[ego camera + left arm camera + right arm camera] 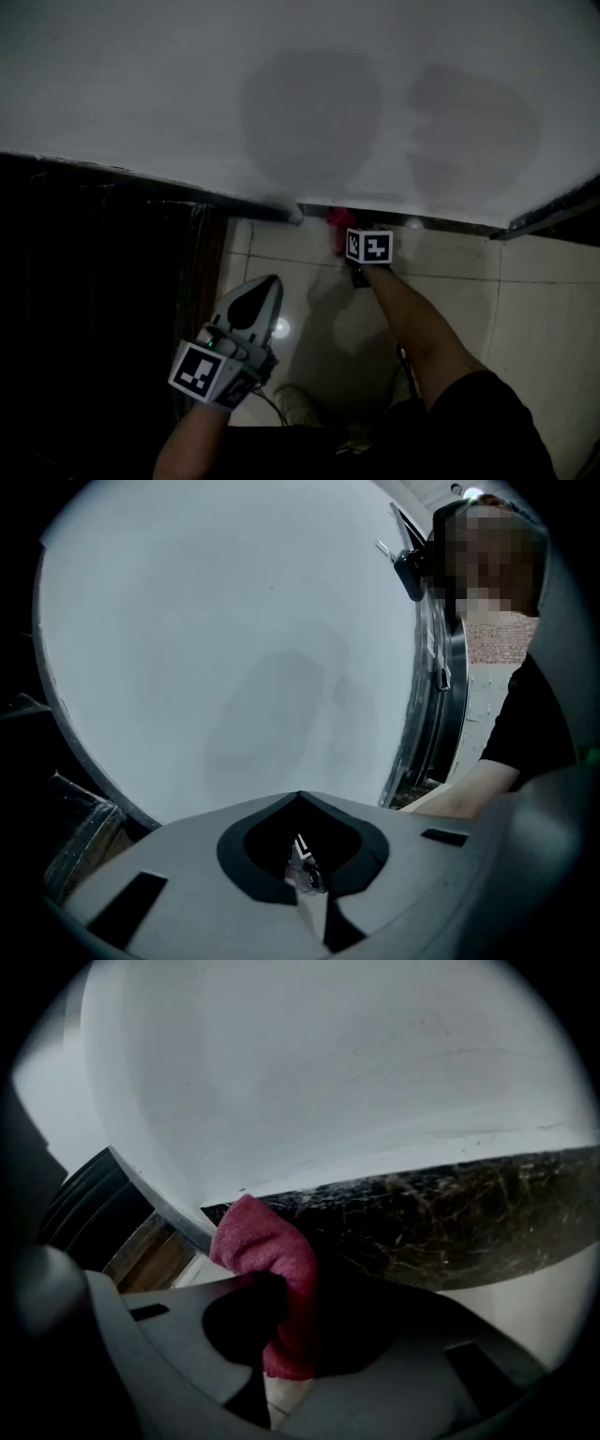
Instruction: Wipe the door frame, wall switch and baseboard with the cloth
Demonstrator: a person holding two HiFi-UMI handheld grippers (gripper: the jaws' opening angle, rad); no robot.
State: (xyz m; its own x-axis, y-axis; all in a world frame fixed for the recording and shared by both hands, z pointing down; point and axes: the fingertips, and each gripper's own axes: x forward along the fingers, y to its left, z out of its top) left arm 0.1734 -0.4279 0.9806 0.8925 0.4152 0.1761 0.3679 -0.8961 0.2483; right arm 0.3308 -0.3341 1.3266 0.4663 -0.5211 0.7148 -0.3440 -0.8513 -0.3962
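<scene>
Now R gripper [281, 1335] jaws pinch cloth [267, 1251] mid-fold, its tip at baseboard [450, 1222] top edge; looks soft, light, floppy, so hold it bunched. L gripper [300, 855] jaws together, empty

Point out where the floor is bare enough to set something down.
Bare tiles lie right of the right arm, up to the baseboard. A smaller patch lies between that arm and the left tongs. Crowded: the corner by the door frame, where the right tongs hold the cloth at the baseboard.
</scene>
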